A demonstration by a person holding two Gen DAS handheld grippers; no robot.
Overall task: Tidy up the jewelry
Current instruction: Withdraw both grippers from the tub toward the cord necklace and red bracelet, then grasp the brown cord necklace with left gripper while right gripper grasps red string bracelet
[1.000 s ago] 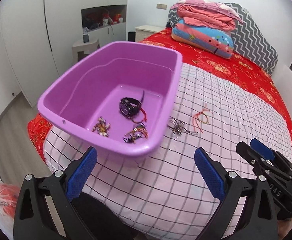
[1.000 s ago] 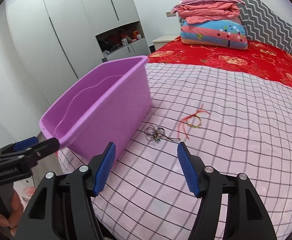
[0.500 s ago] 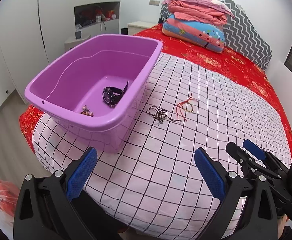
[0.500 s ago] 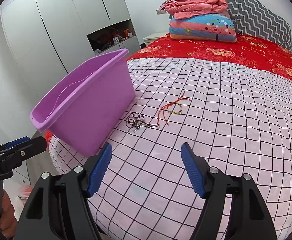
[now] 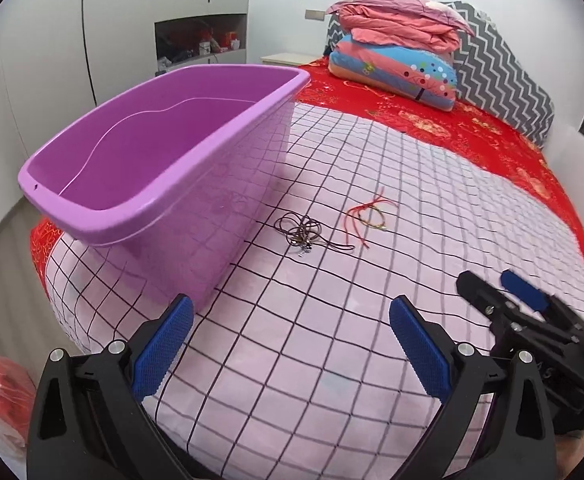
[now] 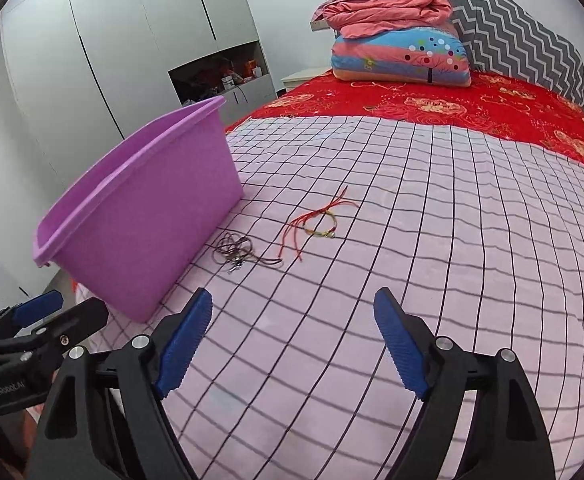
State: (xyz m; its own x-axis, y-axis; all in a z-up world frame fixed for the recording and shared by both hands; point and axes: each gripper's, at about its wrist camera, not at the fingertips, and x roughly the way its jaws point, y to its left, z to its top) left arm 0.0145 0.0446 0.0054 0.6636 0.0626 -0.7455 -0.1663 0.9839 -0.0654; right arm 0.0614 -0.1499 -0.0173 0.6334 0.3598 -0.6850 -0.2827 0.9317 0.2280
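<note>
Both tools were spread wide and empty, the left tool (image 5: 290, 344) and right tool (image 6: 292, 340) hovering over the pink checked bed cover (image 6: 431, 280); beside the purple plastic tub (image 6: 140, 216) lay a tangled dark cord necklace (image 6: 238, 254), and just past it a red string bracelet (image 6: 317, 220); both looked light, limp and snag-prone, best pinched at the bunched knot; the left tool's body read "GenRobot.AI", partly blurred.

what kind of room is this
Most likely a bedroom: a bed with a red patterned bedspread, folded pink and striped quilts stacked at its grey zigzag headboard, and tall white wardrobe doors alongside.
</note>
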